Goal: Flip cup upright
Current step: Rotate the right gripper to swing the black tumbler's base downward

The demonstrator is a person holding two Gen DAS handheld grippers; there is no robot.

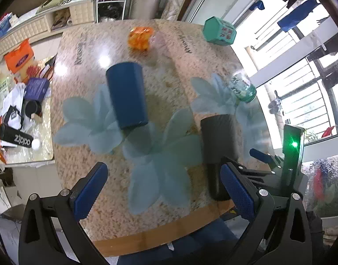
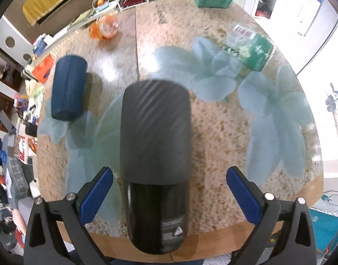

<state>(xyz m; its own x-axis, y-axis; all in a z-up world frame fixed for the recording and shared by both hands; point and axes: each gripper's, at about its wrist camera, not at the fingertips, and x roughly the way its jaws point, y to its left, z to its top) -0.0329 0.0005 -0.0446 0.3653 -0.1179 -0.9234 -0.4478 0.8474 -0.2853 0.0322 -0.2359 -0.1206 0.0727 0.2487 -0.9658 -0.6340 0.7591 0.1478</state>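
A dark blue cup point(image 1: 127, 95) lies on its side on the speckled table point(image 1: 173, 70); it also shows at the left of the right wrist view point(image 2: 67, 89). A black ribbed cup point(image 2: 155, 154) lies on its side near the front edge, between the fingers of my open right gripper point(image 2: 169, 190), which do not touch it. It shows in the left wrist view point(image 1: 218, 148) beside my right fingers. My left gripper point(image 1: 162, 190) is open and empty above the table's front part, with the blue cup ahead of it.
An orange wrapped item point(image 1: 140, 37), a teal hexagonal box point(image 1: 219, 31) and a green-labelled bottle lying down point(image 1: 243, 86) sit toward the back and right of the table. A cluttered side table point(image 1: 21, 110) stands at the left. The table's wooden front edge point(image 2: 213, 236) is close.
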